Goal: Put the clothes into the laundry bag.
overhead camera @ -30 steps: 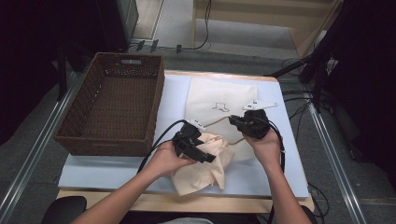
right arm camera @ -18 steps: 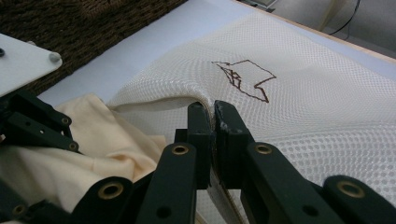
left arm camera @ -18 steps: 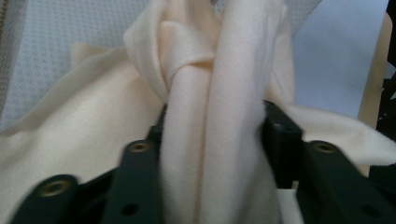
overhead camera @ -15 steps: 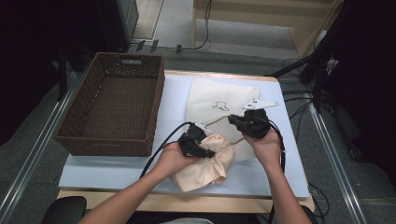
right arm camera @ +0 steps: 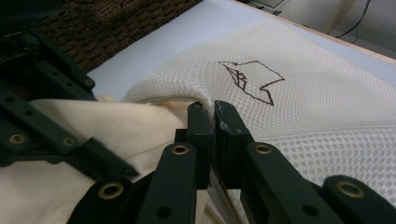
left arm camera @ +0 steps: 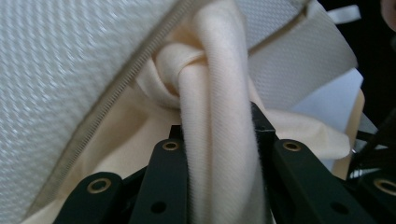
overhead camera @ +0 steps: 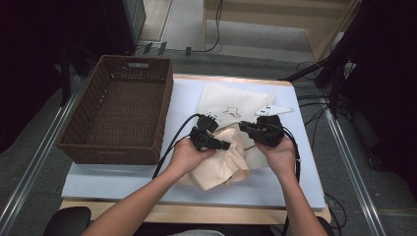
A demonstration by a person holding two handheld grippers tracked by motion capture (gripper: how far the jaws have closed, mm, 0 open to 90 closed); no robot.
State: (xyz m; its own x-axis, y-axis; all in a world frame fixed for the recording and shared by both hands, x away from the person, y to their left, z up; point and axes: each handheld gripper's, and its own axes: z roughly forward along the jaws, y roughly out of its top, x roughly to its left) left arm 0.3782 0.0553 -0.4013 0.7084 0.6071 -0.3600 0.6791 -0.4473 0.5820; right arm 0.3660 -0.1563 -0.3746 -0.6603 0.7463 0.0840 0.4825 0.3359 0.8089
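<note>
A cream cloth (overhead camera: 221, 167) lies bunched at the table's front middle, part of it tucked under the lip of a white mesh bag (overhead camera: 231, 101) marked with a brown outline drawing (right arm camera: 252, 79). My left gripper (overhead camera: 223, 145) is shut on a thick fold of the cream cloth (left arm camera: 215, 70), right beside the bag's zipper edge (left arm camera: 116, 93). My right gripper (overhead camera: 244, 125) is shut on the mesh bag's rim (right arm camera: 210, 109) and lifts it over the cloth (right arm camera: 107, 126). The two grippers face each other, a short way apart.
A brown wicker basket (overhead camera: 164, 113) stands empty on the left of the pale blue mat (overhead camera: 123, 179). Cables trail from both grippers. The wooden table edge runs along the front, metal rails flank both sides.
My left gripper has moved right and away from me, carrying the cream cloth further toward the mesh bag's opening. The right gripper has stayed nearly still on the bag's rim.
</note>
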